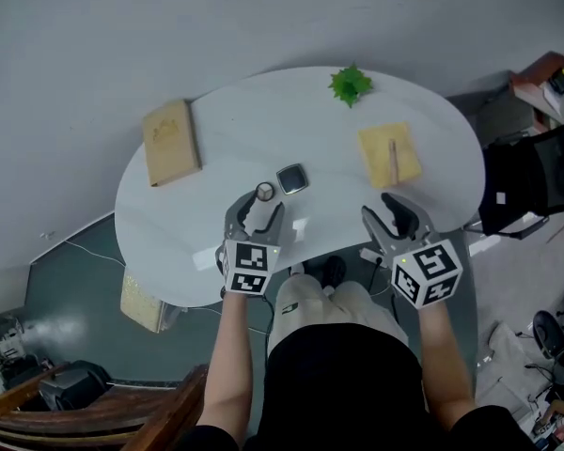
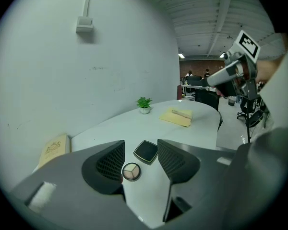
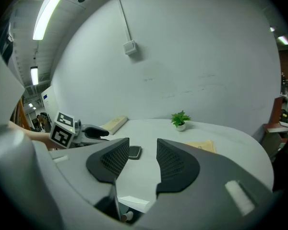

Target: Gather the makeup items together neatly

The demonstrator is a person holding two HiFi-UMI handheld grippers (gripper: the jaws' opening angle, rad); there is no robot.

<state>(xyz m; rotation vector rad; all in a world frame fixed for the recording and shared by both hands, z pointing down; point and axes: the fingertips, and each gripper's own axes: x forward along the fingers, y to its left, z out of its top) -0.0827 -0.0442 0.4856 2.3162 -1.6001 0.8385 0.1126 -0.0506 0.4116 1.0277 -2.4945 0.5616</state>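
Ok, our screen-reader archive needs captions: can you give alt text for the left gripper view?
The left gripper, jaws open, hangs over a white table, framing a round eyeshadow compact and a black square compact close together. Beyond sit a potted plant and a yellow pad.

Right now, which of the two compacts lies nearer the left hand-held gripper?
The round compact showing three powder shades; the black square compact lies just beyond it, farther out on the table.

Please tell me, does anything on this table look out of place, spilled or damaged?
Nothing looks spilled or damaged. Only the slim stick stands out: it lies on the yellow pad at the right, apart from the round compact and the black square compact, which sit close together mid-table.
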